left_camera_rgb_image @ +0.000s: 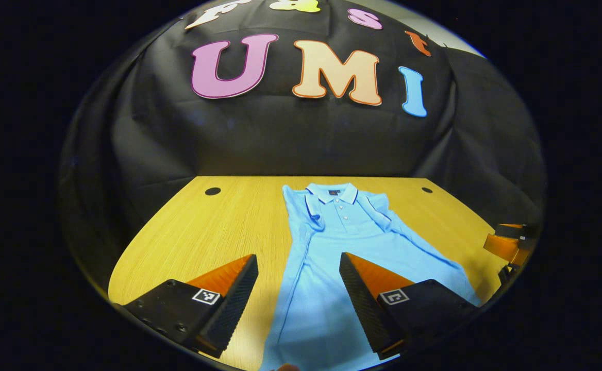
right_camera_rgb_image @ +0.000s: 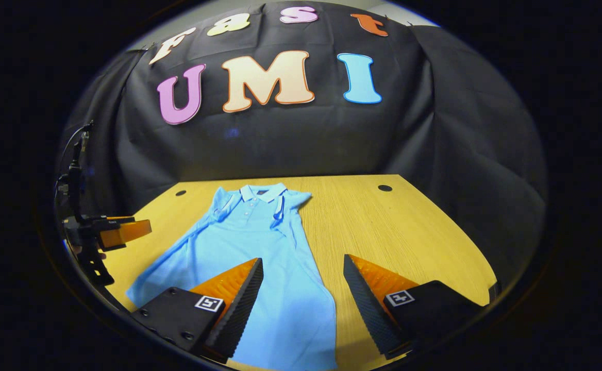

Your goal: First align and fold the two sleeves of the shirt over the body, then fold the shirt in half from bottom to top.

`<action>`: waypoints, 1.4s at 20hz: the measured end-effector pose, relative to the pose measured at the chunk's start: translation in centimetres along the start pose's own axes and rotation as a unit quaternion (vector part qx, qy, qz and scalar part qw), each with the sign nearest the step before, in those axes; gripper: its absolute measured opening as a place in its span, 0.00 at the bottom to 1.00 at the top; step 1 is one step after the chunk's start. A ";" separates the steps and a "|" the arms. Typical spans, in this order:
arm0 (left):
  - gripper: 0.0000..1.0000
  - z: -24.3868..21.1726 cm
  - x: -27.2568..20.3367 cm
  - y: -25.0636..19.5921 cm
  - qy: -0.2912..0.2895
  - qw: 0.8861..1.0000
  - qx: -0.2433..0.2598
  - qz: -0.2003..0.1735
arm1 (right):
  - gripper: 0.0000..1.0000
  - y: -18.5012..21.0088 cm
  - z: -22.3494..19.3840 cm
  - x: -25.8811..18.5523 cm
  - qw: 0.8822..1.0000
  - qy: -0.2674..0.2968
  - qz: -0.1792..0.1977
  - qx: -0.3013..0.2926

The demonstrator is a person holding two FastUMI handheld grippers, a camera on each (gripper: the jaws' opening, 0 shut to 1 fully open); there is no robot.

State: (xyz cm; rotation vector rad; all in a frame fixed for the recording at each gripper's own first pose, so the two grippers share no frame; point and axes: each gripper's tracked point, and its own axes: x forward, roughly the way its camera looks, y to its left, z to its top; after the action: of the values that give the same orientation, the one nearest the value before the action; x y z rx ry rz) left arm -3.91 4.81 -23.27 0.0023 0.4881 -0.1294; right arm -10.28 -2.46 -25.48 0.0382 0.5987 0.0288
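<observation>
A light blue polo shirt (left_camera_rgb_image: 332, 247) lies flat on the wooden table (left_camera_rgb_image: 193, 232), collar toward the far wall, both sleeves folded in over the body. My left gripper (left_camera_rgb_image: 298, 265) hovers open above the shirt's lower left edge, nothing between its fingers. In the right gripper view the same shirt (right_camera_rgb_image: 260, 257) spreads from the collar down to the near edge. My right gripper (right_camera_rgb_image: 303, 268) stands open over the shirt's lower right edge, empty. The left gripper (right_camera_rgb_image: 107, 232) also shows far off at the left of the right gripper view, and the right gripper (left_camera_rgb_image: 509, 245) at the right of the left gripper view.
The table has small dark cable holes near its back corners (left_camera_rgb_image: 212, 191) (right_camera_rgb_image: 385, 188). Black cloth walls close the booth behind and at both sides. Bare wood lies left of the shirt (left_camera_rgb_image: 203, 242) and right of it (right_camera_rgb_image: 399, 232).
</observation>
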 end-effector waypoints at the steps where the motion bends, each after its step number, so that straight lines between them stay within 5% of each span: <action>1: 0.96 -1.2 -1.0 -0.1 0.008 1.000 0.002 -0.002 | 0.98 0.0 -1.1 -0.7 1.000 0.005 -0.002 -0.005; 5: 0.96 -6.9 -4.3 -1.1 0.042 0.999 0.014 -0.021 | 0.98 0.1 -6.0 -2.9 0.999 0.038 -0.005 -0.019; 11: 0.96 -14.7 -6.8 -0.3 0.106 0.994 0.036 0.004 | 0.95 -0.3 -12.4 -4.2 0.994 0.096 -0.017 -0.039; 16: 0.96 -15.7 -7.2 -0.4 0.107 0.994 0.023 0.010 | 1.00 -0.6 -15.1 -3.8 0.990 0.132 -0.025 -0.033; 20: 0.96 -15.9 -7.0 -1.5 0.103 0.994 0.018 -0.003 | 0.92 0.3 -15.8 -3.7 0.988 0.156 -0.007 -0.001; 22: 0.71 -15.9 -6.8 -2.7 0.103 0.994 0.018 -0.017 | 0.59 2.3 -15.8 -3.6 0.987 0.162 0.020 -0.013; 23: 0.49 -15.9 -6.8 -3.3 0.104 0.994 0.014 -0.020 | 0.47 3.0 -16.0 -3.8 0.986 0.166 0.029 -0.018; 24: 0.35 -15.8 -6.9 -3.7 0.107 0.994 0.004 -0.021 | 0.15 3.3 -15.9 -3.6 0.985 0.166 0.031 -0.025; 25: 0.11 -15.7 -6.8 -3.7 0.109 0.994 -0.007 -0.015 | 0.07 3.8 -15.7 -4.1 0.985 0.167 0.036 -0.031; 26: 0.02 -15.7 -6.6 -3.7 0.113 0.993 -0.017 -0.013 | 0.03 3.9 -15.6 -3.8 0.985 0.167 0.039 -0.033; 28: 0.00 -15.5 -6.5 -4.4 0.126 0.991 -0.043 -0.026 | 0.03 4.0 -15.1 -3.4 0.985 0.167 0.042 -0.023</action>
State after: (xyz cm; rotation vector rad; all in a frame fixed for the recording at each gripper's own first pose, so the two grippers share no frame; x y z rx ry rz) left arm -17.38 1.72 -33.84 -0.0790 0.7464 -0.1593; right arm -21.69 1.81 -35.81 0.0145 0.9318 0.1334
